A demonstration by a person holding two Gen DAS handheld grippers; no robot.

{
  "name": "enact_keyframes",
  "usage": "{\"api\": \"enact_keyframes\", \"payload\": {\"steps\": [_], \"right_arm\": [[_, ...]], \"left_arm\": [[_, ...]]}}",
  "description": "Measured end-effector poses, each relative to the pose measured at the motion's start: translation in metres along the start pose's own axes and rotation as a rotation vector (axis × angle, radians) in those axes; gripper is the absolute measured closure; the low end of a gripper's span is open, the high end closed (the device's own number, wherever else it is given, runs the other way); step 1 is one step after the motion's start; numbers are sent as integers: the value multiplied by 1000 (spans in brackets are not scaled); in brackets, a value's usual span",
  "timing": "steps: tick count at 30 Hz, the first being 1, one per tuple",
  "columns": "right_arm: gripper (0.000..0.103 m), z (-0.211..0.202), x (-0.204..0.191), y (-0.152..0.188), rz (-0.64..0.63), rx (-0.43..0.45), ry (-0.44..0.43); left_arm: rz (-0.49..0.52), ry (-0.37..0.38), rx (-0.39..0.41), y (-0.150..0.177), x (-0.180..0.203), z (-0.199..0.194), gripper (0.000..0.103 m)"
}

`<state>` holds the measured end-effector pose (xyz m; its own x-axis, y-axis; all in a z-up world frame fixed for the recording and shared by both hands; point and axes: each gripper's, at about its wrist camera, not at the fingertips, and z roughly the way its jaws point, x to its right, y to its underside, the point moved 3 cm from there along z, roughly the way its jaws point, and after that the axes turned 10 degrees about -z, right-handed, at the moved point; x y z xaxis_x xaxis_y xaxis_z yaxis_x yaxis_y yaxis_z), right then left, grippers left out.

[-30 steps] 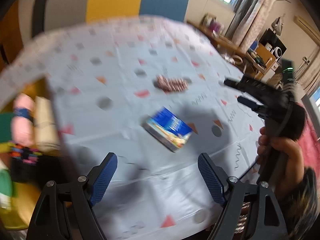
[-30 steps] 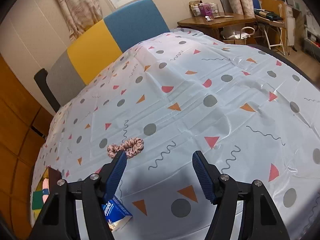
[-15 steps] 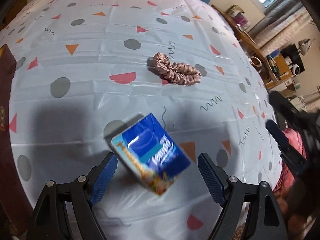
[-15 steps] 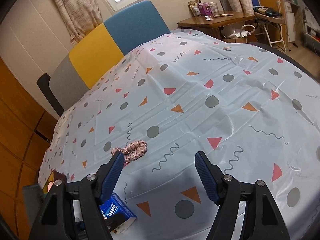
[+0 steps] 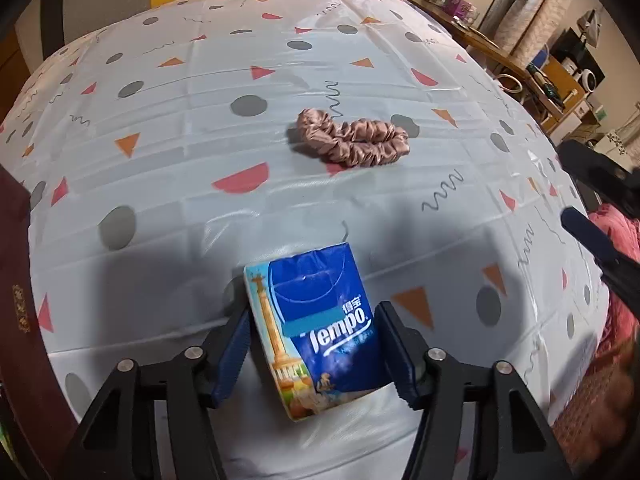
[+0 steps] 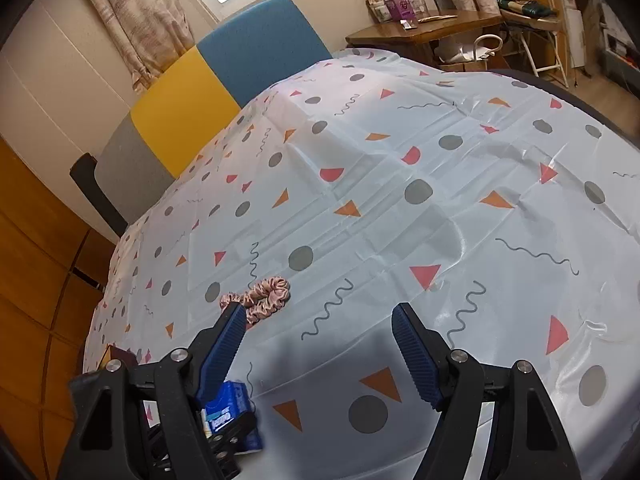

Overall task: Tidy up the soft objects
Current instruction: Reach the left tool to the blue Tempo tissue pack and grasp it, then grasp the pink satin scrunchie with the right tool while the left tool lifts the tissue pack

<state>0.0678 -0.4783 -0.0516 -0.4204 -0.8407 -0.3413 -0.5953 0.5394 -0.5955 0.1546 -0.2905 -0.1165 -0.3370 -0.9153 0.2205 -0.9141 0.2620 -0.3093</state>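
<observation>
Left wrist view: the left gripper [image 5: 316,354] points steeply down at a table covered with a pale patterned tablecloth [image 5: 168,168]. Its jaws are closing around a blue Tempo tissue pack [image 5: 318,332], which lies near the table's near edge. The right blue pad sits against the pack's right side; the left pad is touching or just short of the pale left side, and I cannot tell which. The pack is slightly skewed between the pads, its top leaning left. Further toward the middle of the table lies a pink satin scrunchie [image 5: 352,142], well apart from the pack. At the right edge of the picture, part of the right gripper's dark finger shows over the table's right edge.

To do this step well, the squeeze should probably be gentle, since the pack is soft and will likely dent; lifting only once both pads bear evenly should stop it twisting out.

Right wrist view: the right gripper [image 6: 320,340] hangs above the tablecloth with its jaws wide apart and nothing between them. The scrunchie [image 6: 264,298] lies just past its left fingertip. Low at the left, the tissue pack [image 6: 228,400] shows partly behind the gripper's own frame, with the left gripper's black parts around it. A chair with grey, yellow and blue panels [image 6: 208,92] stands at the table's far edge.
</observation>
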Motion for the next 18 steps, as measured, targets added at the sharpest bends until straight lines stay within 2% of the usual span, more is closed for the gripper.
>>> {"api": "enact_keyframes", "payload": {"steps": [2, 6, 10, 15, 18], "right_arm": [[27, 2, -1, 1, -6, -10, 2], [27, 8, -4, 6, -17, -51, -13], [27, 22, -18, 13, -60, -130, -68], [25, 40, -57, 16, -243, -200, -90], [20, 57, -85, 10, -429, -202, -70]], "left_arm": [[10, 2, 7, 5, -6, -4, 43], [48, 16, 88, 23, -17, -13, 43], [78, 27, 150, 37, -21, -16, 45], [91, 42, 186, 41, -24, -16, 47], [100, 40, 199, 43, -24, -16, 47]]}}
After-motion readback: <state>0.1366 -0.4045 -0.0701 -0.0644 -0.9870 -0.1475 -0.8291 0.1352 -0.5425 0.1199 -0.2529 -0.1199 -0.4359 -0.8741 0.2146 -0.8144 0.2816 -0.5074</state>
